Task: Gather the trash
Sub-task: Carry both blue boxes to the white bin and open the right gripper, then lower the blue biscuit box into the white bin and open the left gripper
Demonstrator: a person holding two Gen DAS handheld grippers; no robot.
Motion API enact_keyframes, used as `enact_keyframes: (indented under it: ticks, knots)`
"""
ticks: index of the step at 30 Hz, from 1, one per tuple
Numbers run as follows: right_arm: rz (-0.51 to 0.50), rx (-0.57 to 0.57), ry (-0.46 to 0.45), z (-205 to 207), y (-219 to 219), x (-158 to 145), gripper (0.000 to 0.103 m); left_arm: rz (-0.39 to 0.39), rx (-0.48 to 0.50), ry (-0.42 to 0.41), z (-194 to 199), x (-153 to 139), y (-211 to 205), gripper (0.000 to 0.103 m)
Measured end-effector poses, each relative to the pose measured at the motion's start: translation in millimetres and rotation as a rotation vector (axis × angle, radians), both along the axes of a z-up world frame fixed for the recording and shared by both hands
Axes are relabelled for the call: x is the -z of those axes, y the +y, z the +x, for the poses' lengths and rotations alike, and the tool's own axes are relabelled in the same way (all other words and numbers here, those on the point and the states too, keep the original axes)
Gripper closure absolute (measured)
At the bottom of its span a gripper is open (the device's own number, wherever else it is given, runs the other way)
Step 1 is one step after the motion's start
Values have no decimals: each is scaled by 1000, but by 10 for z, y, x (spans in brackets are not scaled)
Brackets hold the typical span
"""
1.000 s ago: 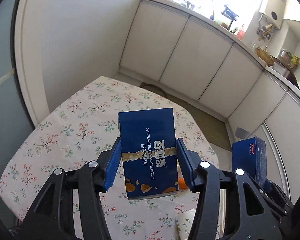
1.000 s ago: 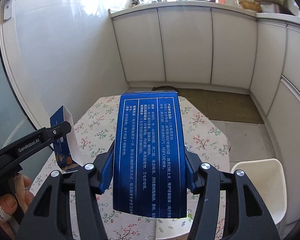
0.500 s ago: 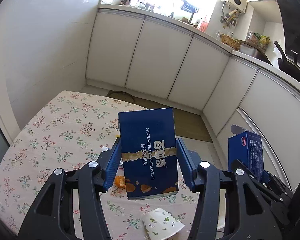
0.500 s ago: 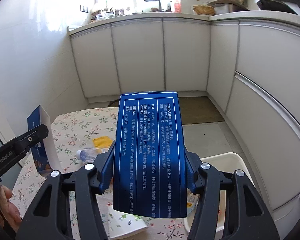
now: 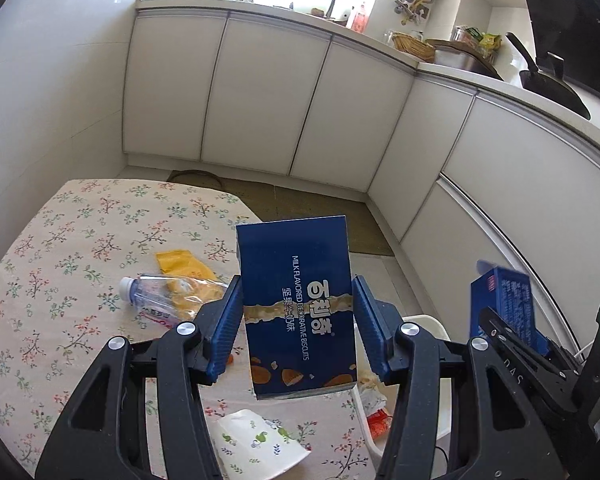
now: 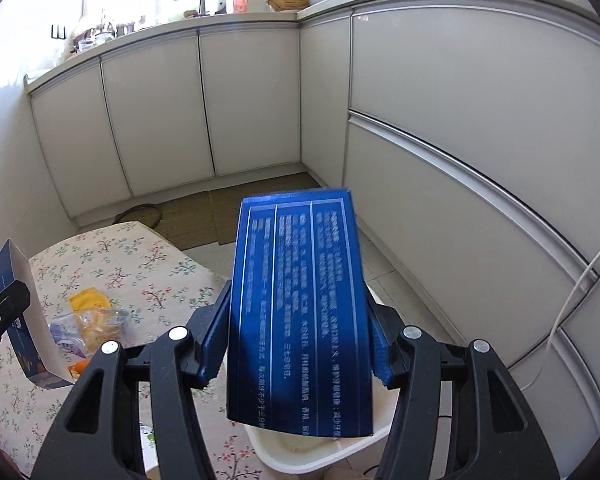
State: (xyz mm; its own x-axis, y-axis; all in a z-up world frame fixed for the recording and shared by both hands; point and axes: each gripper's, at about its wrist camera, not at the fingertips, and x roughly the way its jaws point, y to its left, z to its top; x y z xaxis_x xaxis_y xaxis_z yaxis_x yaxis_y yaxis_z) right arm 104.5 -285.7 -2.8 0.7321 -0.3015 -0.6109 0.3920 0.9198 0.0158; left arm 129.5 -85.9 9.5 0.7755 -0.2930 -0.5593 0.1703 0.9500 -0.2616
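My left gripper [image 5: 298, 320] is shut on a blue biscuit box [image 5: 296, 304], held upright above the flowered table [image 5: 60, 264]. My right gripper [image 6: 296, 340] is shut on a second blue box [image 6: 296, 312] with white print, above a white bin [image 6: 300, 452]. That second box [image 5: 502, 300] also shows at the right of the left wrist view, and the biscuit box [image 6: 20, 320] at the left of the right wrist view. On the table lie a crushed plastic bottle [image 5: 160, 296], a yellow wrapper [image 5: 180, 264] and a paper cup [image 5: 256, 440].
White cabinets [image 5: 260, 100] run along the back and right, with a cluttered counter above. A brown mat [image 6: 204, 216] lies on the floor beyond the table. The white bin [image 5: 428, 328] stands at the table's right edge, with wrappers inside. A white cable [image 6: 580, 280] hangs at the right.
Both grippers swung to the right with their boxes still held. The bottle, yellow wrapper, cup and white bin have come into view; the right box now hangs over the bin.
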Motion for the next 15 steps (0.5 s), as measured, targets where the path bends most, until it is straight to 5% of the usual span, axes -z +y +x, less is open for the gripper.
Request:
enact_keyframes:
  ticks: [2, 6, 15]
  knots:
    - [-17, 15, 1, -25, -76, 20, 45, -2, 21, 0, 8, 24, -123, 52]
    - [-48, 74, 10, -122, -223, 48, 25, -6, 69, 7, 40, 88, -365, 52]
    - [-81, 227, -8, -306, -742, 33, 15, -22, 172, 35, 90, 237, -842, 52]
